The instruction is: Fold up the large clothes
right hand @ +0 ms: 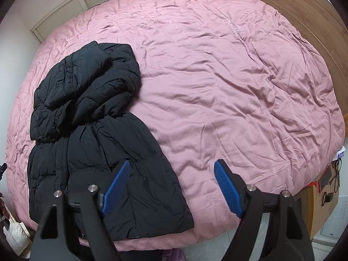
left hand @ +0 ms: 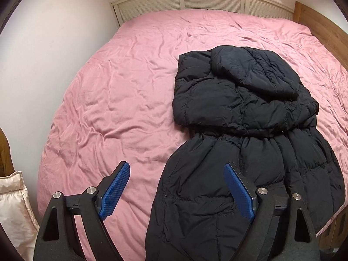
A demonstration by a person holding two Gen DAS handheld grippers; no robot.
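A long black puffer coat (left hand: 239, 130) lies on the pink bed, its upper part and hood folded down over the body, its hem at the near bed edge. It also shows in the right wrist view (right hand: 93, 126) at left. My left gripper (left hand: 176, 169) is open and empty, hovering above the coat's lower left edge. My right gripper (right hand: 171, 169) is open and empty, above the coat's lower right edge, its left finger over the fabric.
The pink bedsheet (left hand: 119, 87) is wrinkled and wide on both sides of the coat. A white slatted panel (left hand: 195, 0) stands at the far end, a wooden headboard (right hand: 304, 10) at right. A cream garment (left hand: 13, 206) lies at lower left. A bedside stand with cables (right hand: 328, 184) is at right.
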